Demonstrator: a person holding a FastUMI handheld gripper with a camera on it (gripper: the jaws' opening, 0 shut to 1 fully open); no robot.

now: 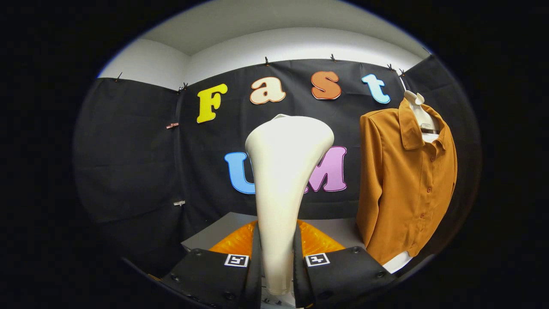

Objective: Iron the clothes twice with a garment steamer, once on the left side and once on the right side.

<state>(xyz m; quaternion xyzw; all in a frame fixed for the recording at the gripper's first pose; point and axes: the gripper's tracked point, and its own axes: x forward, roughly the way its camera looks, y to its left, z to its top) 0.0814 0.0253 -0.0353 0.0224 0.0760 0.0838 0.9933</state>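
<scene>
While you are pinching the slim lower neck of the cream-white, smooth plastic garment steamer (285, 171) between the gripper (276, 274) fingers, you are carrying it upright, its broad flared head rising above and just beyond them. Both fingers are pressing on the neck from either side, so the hold looks firm. You are handling something rigid and glossy, likely slippery and top-heavy, so it may want to twist or tip in the grip; taking it low on the narrow waist, as you are doing, seems the right place. The rust-orange, long-sleeved button-front shirt (405, 180) is hanging on a pale hanger to the right and farther off, well apart from the steamer head. Its cloth looks soft and light, so it is likely to sway under a push. A ridged orange mat (317, 240) is lying on the grey desk (223, 229) just beyond the fingers.
</scene>
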